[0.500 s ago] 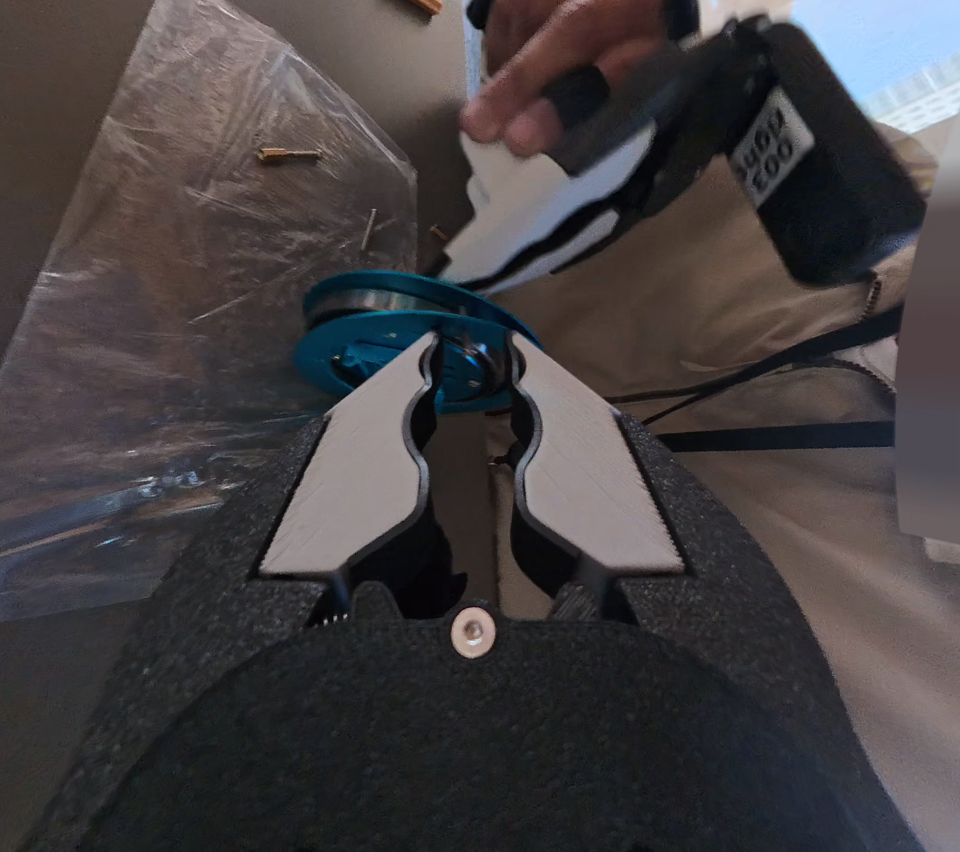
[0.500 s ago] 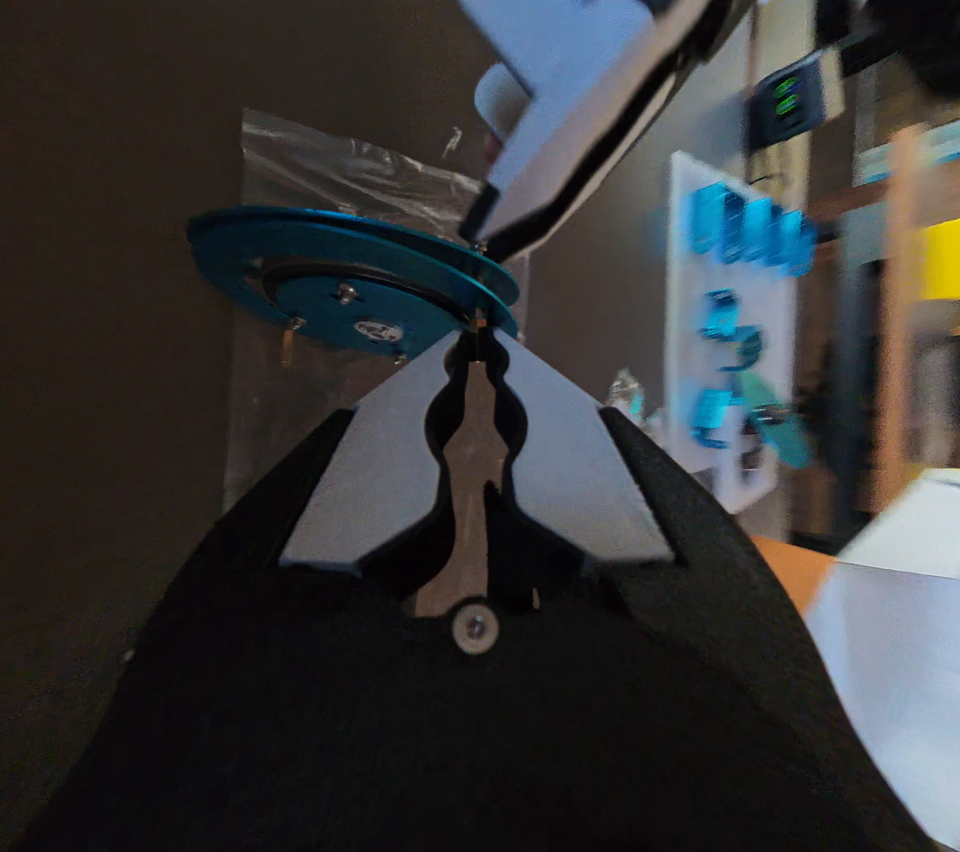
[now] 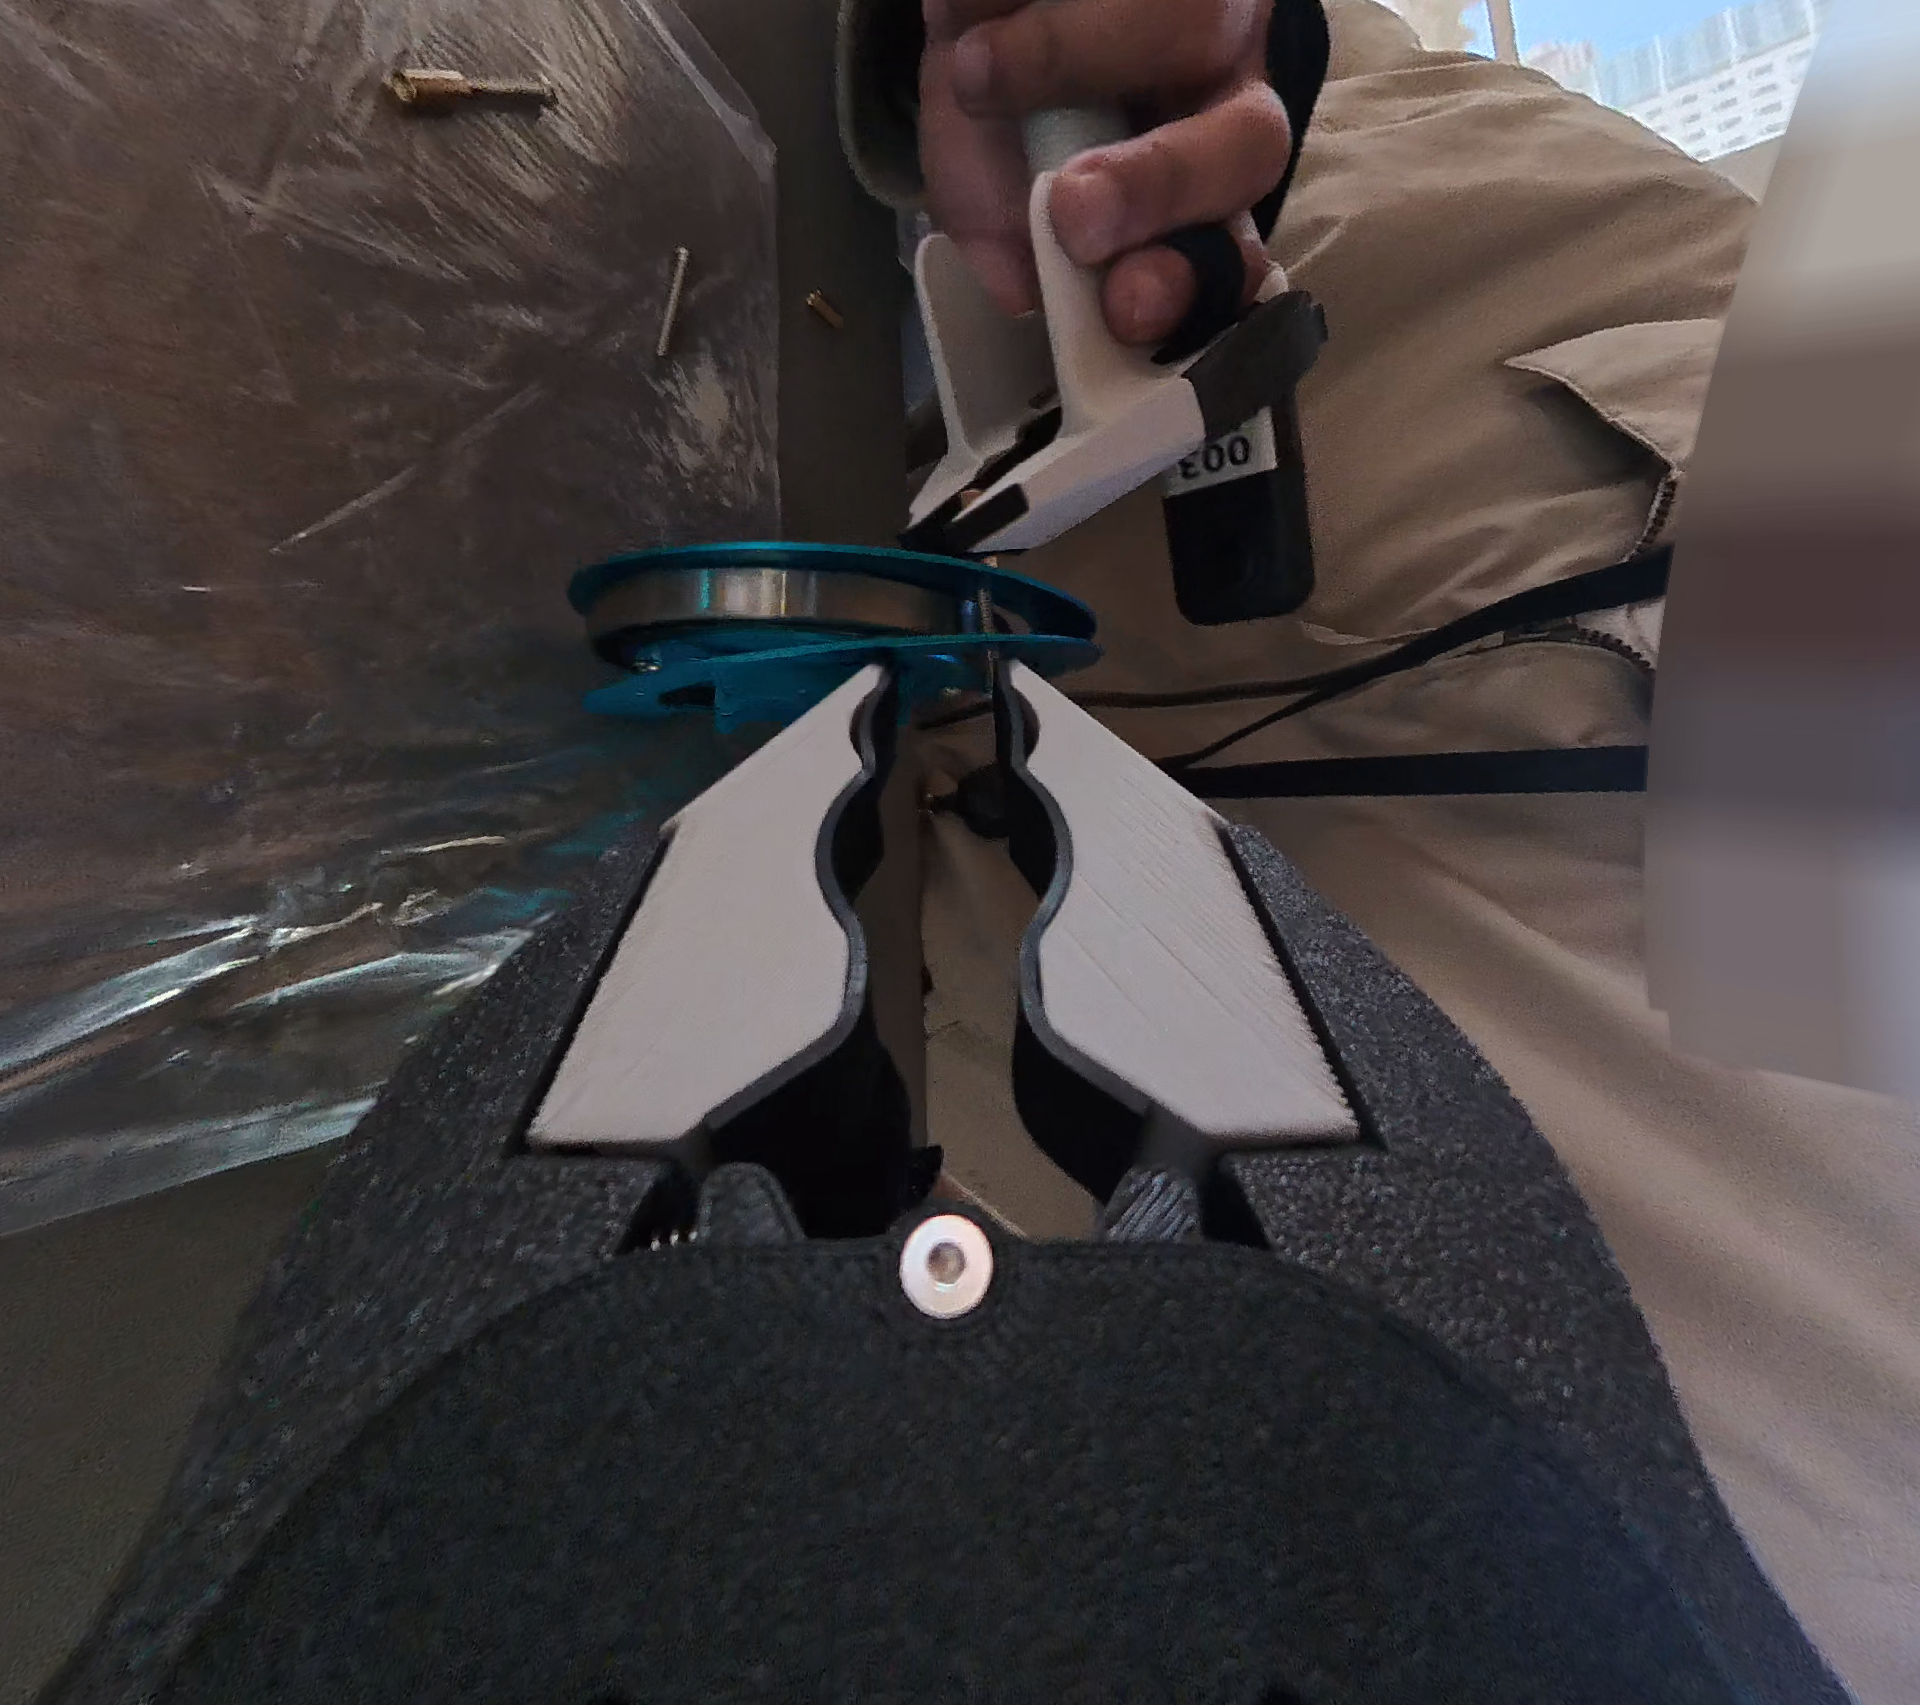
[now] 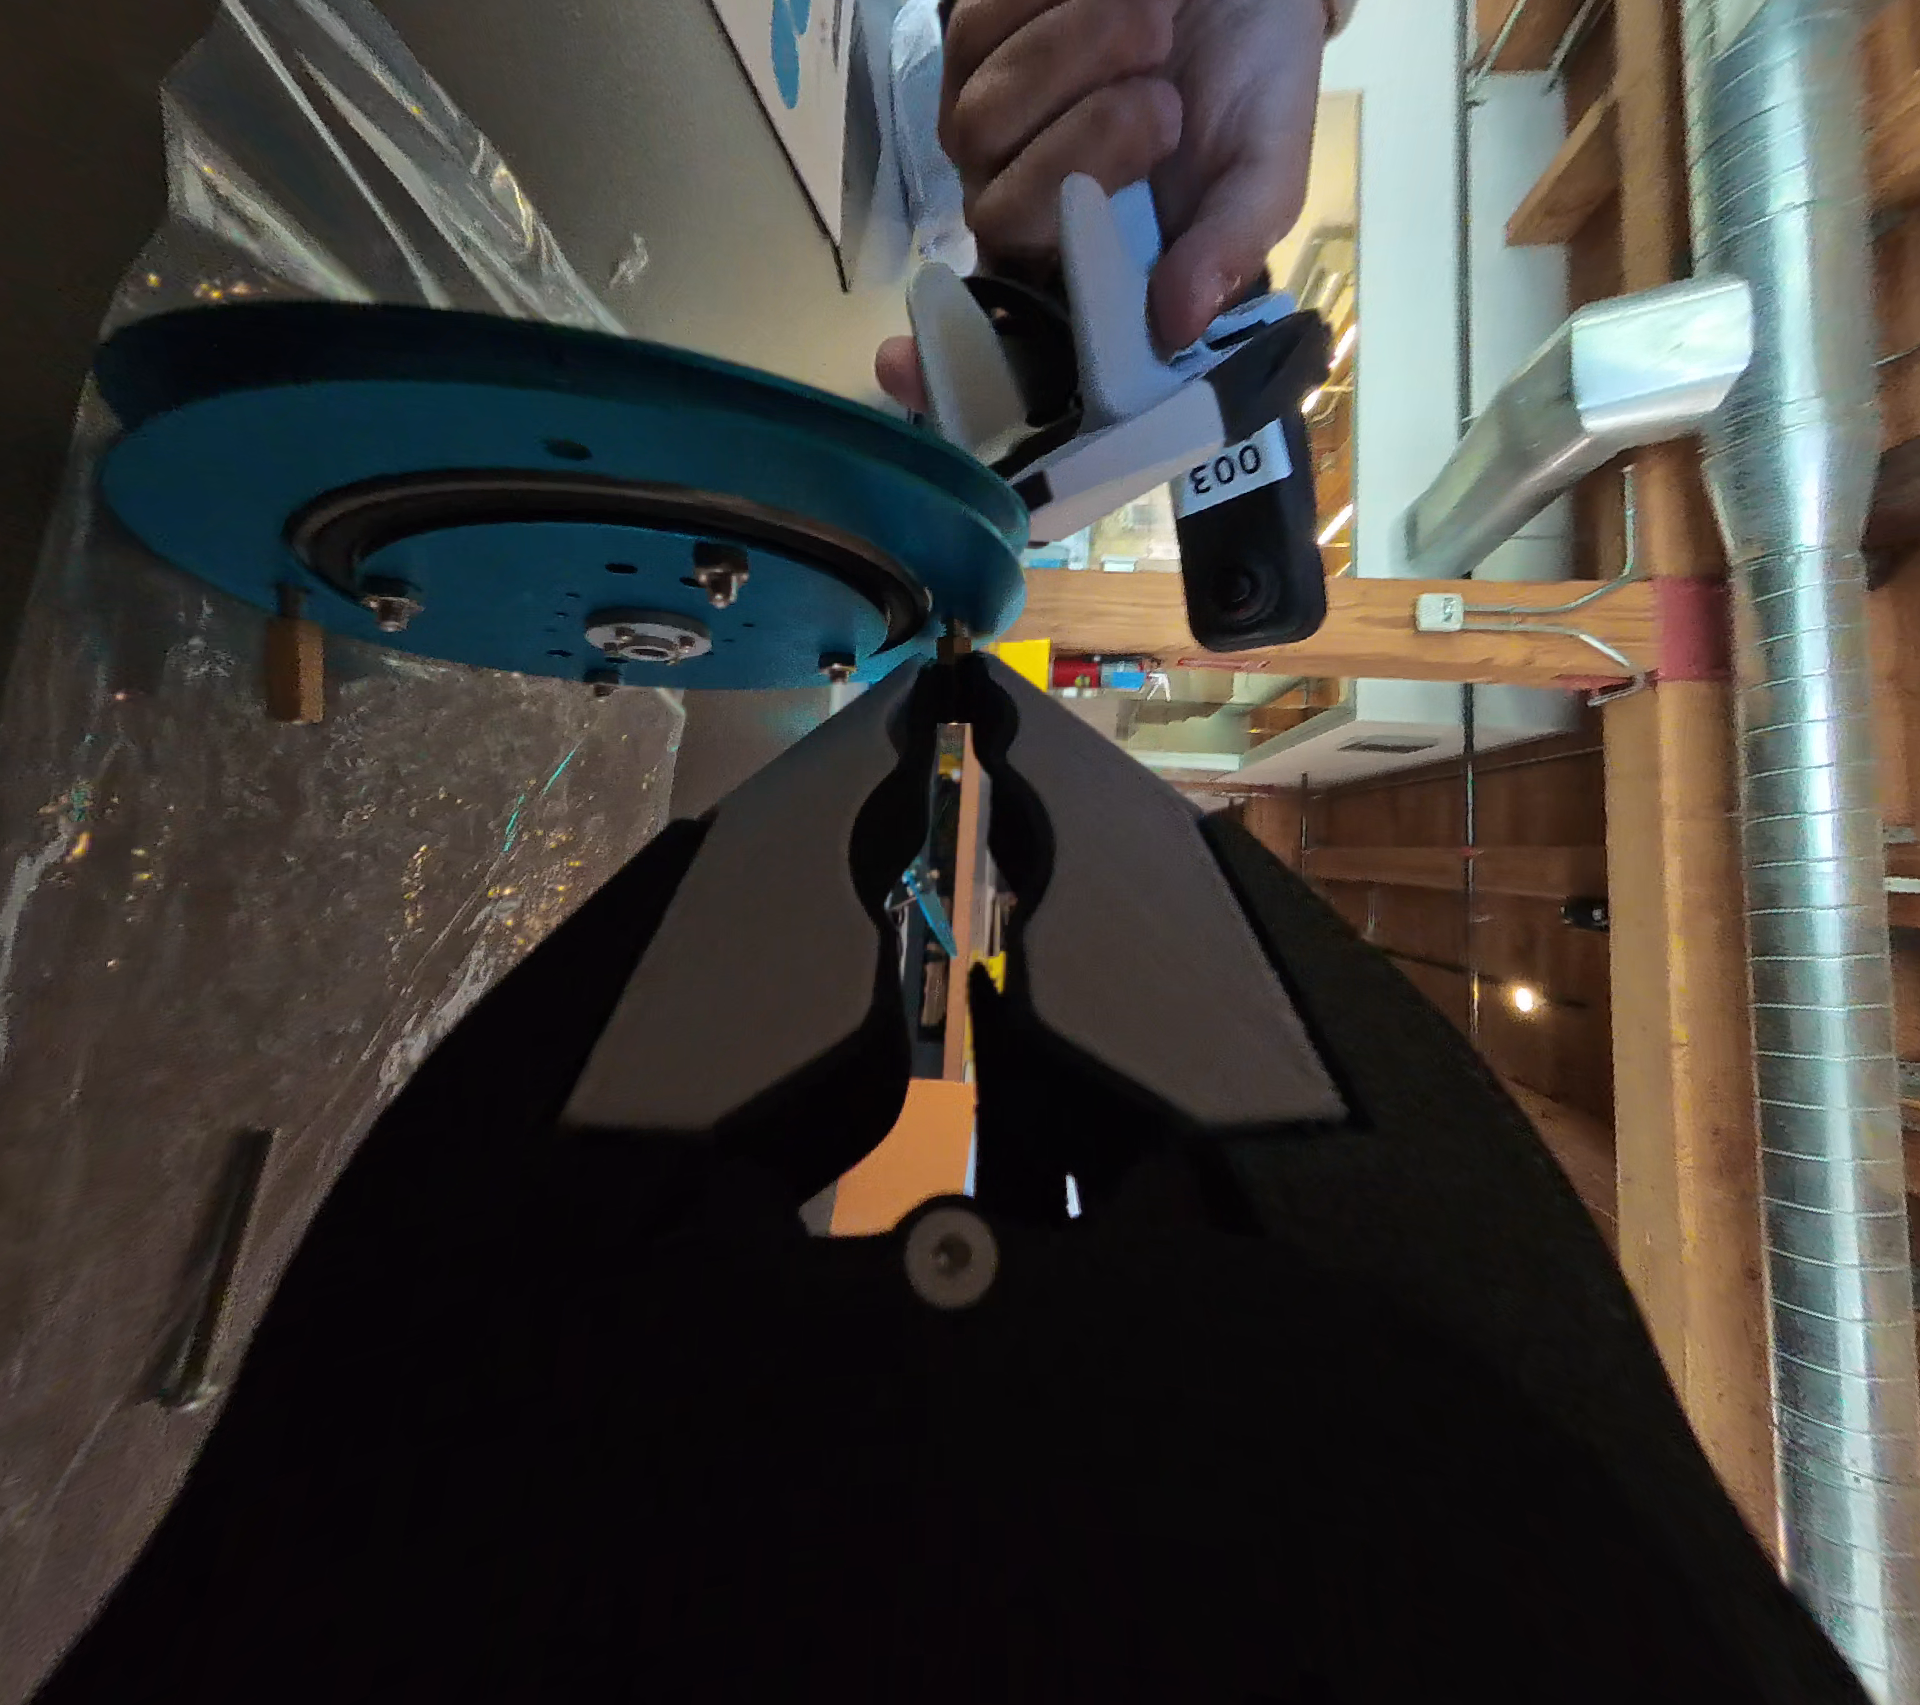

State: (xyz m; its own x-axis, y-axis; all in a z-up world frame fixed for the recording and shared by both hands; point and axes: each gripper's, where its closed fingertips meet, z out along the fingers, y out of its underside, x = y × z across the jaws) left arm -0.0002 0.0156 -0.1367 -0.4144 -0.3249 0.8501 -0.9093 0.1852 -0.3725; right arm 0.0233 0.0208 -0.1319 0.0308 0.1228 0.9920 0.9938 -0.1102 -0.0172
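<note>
Teal disc assembly (image 4: 520,502), centre-left of the right wrist view, sits edge-on between both tools. My right gripper (image 4: 954,668) has its jaws pinched on a brass standoff (image 4: 956,653) at the rim, apparently for alignment. My left gripper (image 3: 940,684) clamps the disc's edge, steadying it above the plastic sheet (image 3: 312,429).

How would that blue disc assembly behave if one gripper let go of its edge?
The blue disc assembly looks like rigid metal plates around a steel bearing ring, so probably stiff and heavy for its size. Pinched only at its rim by the left gripper and right gripper, it would likely tilt.
</note>
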